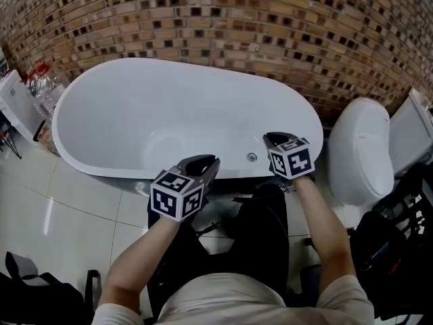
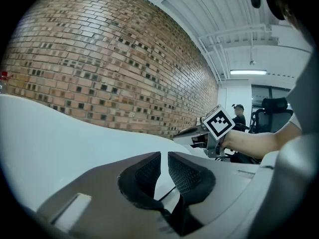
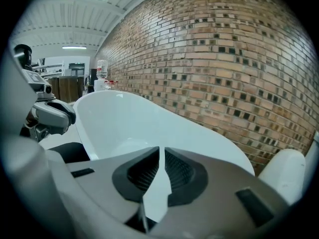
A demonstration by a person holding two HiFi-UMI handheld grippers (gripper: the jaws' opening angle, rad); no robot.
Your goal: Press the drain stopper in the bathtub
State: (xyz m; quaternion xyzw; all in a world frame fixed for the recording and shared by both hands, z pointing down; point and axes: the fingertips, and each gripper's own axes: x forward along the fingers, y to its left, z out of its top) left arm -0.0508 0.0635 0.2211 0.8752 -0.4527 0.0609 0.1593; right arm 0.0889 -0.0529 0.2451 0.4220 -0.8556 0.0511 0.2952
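Fingers (image 2: 149,173) of the left gripper (image 1: 206,162) sit nearly closed on nothing, and the right gripper (image 1: 276,139) is the same (a slim gap, empty). Both hover at the near rim, lower middle of the frame. Between them, on the inner wall of the white oval bathtub (image 1: 101,107), sits the small round metal drain stopper (image 1: 252,157), untouched. The press is not yet done. Beyond the tub stands the brown brick wall (image 1: 270,19).

- The tub (image 1: 122,107) lies before you, the wall (image 1: 237,26) behind it.
- The toilet (image 1: 362,154) stands right of the tub.
- Bottles (image 1: 42,80) stand at the tub's left end.
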